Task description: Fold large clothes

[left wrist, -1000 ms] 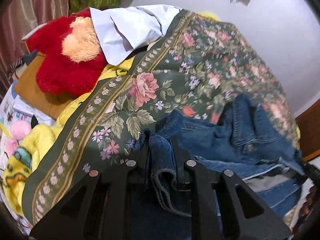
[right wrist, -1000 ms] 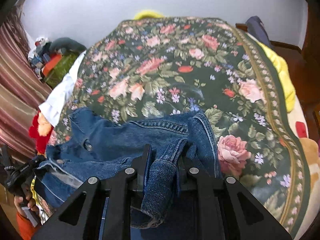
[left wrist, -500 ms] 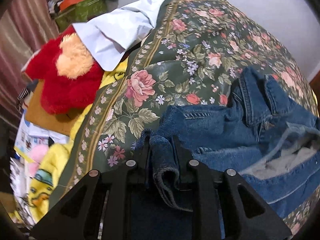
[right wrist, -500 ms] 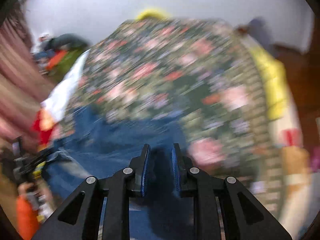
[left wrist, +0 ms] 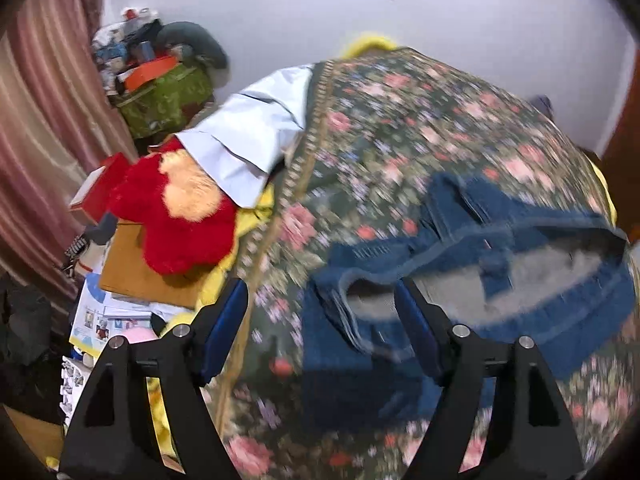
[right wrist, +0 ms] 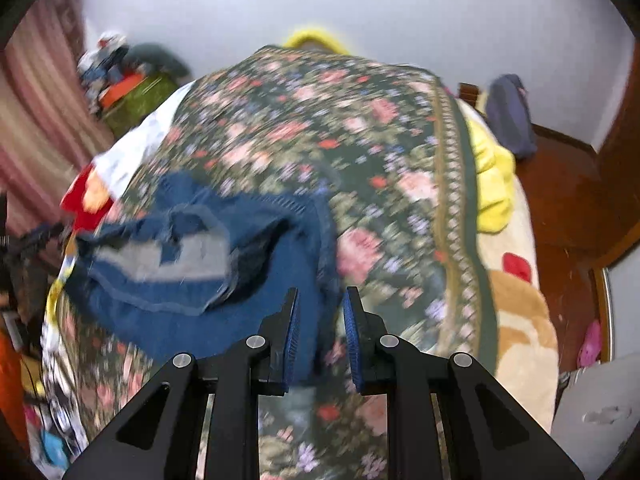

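Observation:
A blue denim jacket (left wrist: 472, 264) with a grey lining lies crumpled on the floral bedspread (left wrist: 400, 128). It also shows in the right wrist view (right wrist: 208, 264), left of centre. My left gripper (left wrist: 322, 316) is wide open and empty above the jacket's near left corner. My right gripper (right wrist: 320, 320) stands a little open, with the jacket's right edge just ahead of its jaws; motion blur hides whether cloth touches them.
A red and orange plush toy (left wrist: 180, 208) and a white cloth (left wrist: 248, 140) lie at the bed's left edge, with boxes and papers (left wrist: 132, 276) below. A yellow blanket (right wrist: 492, 184) and a wooden floor (right wrist: 560, 200) are to the right.
Both grippers have let go of the jacket and opened, the left one wide. The jacket has dropped onto the bedspread. Both views have pulled back and up.

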A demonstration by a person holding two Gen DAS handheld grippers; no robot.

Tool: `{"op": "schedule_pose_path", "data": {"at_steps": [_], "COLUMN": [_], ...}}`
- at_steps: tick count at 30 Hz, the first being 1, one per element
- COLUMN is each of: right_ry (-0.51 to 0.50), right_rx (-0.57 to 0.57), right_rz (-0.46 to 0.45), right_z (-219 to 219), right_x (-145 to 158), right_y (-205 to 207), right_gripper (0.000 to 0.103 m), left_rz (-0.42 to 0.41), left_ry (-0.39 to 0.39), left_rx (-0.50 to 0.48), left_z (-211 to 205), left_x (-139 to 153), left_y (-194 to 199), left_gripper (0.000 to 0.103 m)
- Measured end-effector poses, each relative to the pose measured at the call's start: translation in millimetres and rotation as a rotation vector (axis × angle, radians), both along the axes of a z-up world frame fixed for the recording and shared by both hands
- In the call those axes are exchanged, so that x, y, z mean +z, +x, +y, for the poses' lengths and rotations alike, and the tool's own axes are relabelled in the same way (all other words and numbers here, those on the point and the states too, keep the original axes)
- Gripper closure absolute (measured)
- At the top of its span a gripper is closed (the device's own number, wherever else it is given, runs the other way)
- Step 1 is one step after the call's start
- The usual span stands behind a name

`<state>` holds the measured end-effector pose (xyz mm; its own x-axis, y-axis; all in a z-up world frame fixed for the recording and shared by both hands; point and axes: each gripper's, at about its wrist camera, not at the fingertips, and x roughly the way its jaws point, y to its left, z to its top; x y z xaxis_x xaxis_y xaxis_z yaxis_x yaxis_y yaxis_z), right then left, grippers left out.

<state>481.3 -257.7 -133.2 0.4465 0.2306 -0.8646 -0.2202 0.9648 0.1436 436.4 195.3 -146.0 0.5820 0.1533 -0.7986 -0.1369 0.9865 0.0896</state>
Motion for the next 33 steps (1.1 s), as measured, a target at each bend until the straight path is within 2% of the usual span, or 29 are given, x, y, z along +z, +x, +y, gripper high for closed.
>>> {"op": "schedule_pose_path", "data": {"at_steps": [3, 6, 9, 12, 14, 16, 21, 23, 27, 30, 33], "right_ry": [-0.050, -0.086, -0.075, -0.081, -0.090, -0.105, -0.163, -0.165, -0.136, -0.139, -0.149], "right_rx": [0.077, 0.138, 0.188, 0.230, 0.243, 0.241, 0.245, 0.258, 0.276, 0.243, 0.179], "right_rz": [-0.014, -0.009, 0.009, 0.037, 0.057, 0.059, -0.013, -0.015, 0.007, -0.047, -0.107], "right_z": [25, 48, 67, 88, 98, 110, 131, 137, 143, 144, 143], "right_x": [-9, -21, -32, -48, -59, -71, -86, -87, -84, -71, -54], "right_y": [-20, -34, -43, -45, -41, -36, -21, -9, 27, 54, 86], "right_gripper": [0.086, 0.086, 0.086, 0.086, 0.086, 0.086, 0.086, 0.086, 0.086, 0.086, 0.086], "left_rz": [0.028, 0.058, 0.104, 0.139, 0.144, 0.111, 0.092, 0.082, 0.035, 0.033, 0.075], "left_ry": [0.018, 0.000, -0.020, -0.006, 0.037, 0.100, 0.232, 0.244, 0.188, 0.188, 0.178], "left_rx": [-0.059, -0.107, -0.148, -0.175, -0.188, -0.217, -0.228, -0.229, -0.218, -0.180, -0.116], "left_z": [-23, -41, -63, -81, -92, -103, -110, -108, -101, -93, -79], "left_x": [-16, -33, -57, -79, -89, -94, -109, -108, -85, -74, -76], "left_y": [-20, -32, -34, -27, -21, -14, 19, 31, 62, 92, 121], "left_gripper": [0.027, 0.027, 0.027, 0.027, 0.027, 0.027, 0.027, 0.027, 0.028, 0.028, 0.028]}}
